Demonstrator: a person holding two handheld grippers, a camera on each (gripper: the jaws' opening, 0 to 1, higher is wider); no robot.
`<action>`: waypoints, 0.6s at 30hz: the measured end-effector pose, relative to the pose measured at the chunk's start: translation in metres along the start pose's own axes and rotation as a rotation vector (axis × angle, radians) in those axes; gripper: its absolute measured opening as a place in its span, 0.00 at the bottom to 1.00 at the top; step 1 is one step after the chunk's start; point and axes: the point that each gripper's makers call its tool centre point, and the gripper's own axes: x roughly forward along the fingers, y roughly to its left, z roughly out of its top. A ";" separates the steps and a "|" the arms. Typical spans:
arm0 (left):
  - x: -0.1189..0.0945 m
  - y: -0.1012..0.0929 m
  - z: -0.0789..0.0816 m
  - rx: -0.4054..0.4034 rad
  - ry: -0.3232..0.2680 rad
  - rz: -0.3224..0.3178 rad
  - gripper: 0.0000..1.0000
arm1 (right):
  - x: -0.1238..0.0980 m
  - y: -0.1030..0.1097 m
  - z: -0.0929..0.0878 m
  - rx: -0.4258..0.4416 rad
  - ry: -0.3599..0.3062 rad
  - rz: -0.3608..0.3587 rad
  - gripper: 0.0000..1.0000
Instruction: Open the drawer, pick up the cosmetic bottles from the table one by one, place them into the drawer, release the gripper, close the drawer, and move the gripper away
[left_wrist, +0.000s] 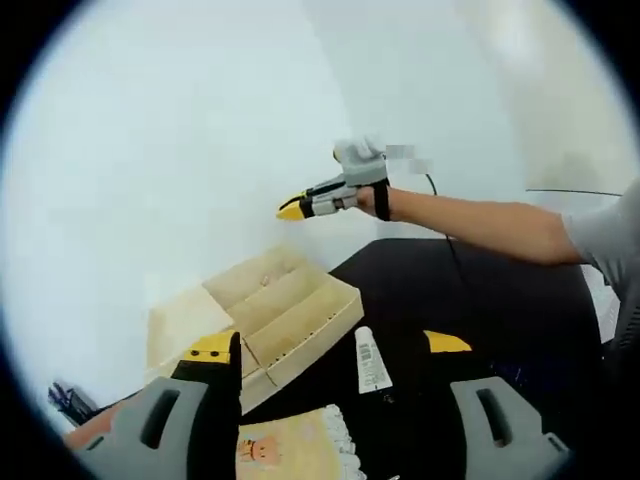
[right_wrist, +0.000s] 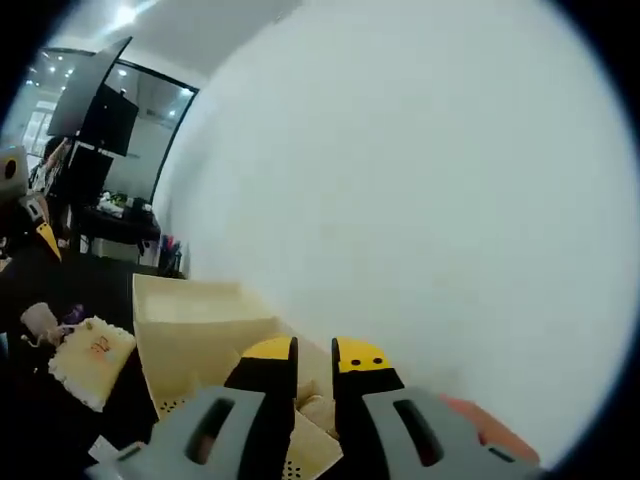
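Observation:
A white cosmetic tube lies on the black table, between my left gripper's wide-open jaws and a little beyond them. To its left stands the pale wooden drawer box, its compartments open at the top. My right gripper, held in a person's hand, hangs in the air above the box with its yellow tips together. In the right gripper view my right gripper is shut on nothing, pointing over the wooden box toward the white wall.
A yellow lace-edged pouch lies on the table near the box, also seen as the pouch in the right gripper view. A small pale bottle sits beside it. A desk with dark monitors stands far off.

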 end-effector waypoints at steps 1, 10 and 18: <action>-0.007 0.001 0.002 -0.001 -0.002 0.008 0.65 | -0.005 0.006 0.003 -0.001 0.001 0.000 0.11; -0.056 -0.007 0.000 -0.025 -0.016 0.067 0.60 | -0.052 0.051 0.032 -0.028 -0.006 -0.004 0.12; -0.081 -0.004 -0.013 -0.080 -0.034 0.093 0.61 | -0.082 0.079 0.039 -0.015 0.081 0.037 0.19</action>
